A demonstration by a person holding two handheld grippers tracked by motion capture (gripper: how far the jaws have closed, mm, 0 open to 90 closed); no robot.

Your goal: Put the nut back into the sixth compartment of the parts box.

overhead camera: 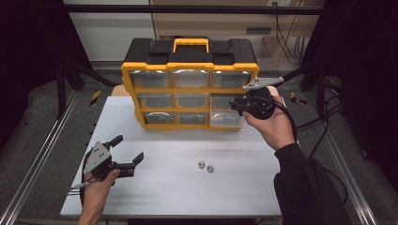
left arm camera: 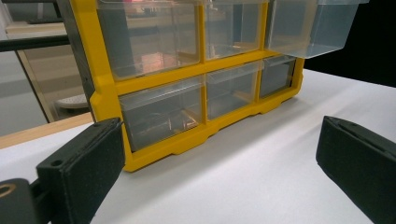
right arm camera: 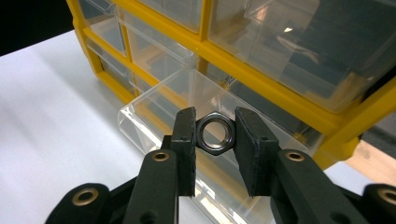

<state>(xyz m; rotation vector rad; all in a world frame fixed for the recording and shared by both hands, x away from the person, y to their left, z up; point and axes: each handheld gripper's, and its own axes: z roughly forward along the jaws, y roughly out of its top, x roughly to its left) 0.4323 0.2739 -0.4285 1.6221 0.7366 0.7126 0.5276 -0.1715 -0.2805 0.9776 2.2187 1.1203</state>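
Note:
A steel hex nut (right arm camera: 215,150) is pinched between the black pads of my right gripper (right arm camera: 215,139), which is shut on it. The nut hangs over a clear drawer (right arm camera: 154,116) pulled out of a yellow and black organizer (overhead camera: 189,89). From above, the right gripper (overhead camera: 237,105) sits at that drawer (overhead camera: 225,115), on the organizer's right side. Two more nuts (overhead camera: 205,166) lie loose on the white table. My left gripper (overhead camera: 128,148) rests low at the table's left, open with nothing between its fingers. The left gripper (left arm camera: 219,158) faces the organizer's lower drawers (left arm camera: 161,112).
The organizer stands at the back of the white table (overhead camera: 178,192), its other clear drawers pushed in. Metal rails (overhead camera: 37,159) run along both sides of the table. Cables (overhead camera: 319,126) trail off to the right.

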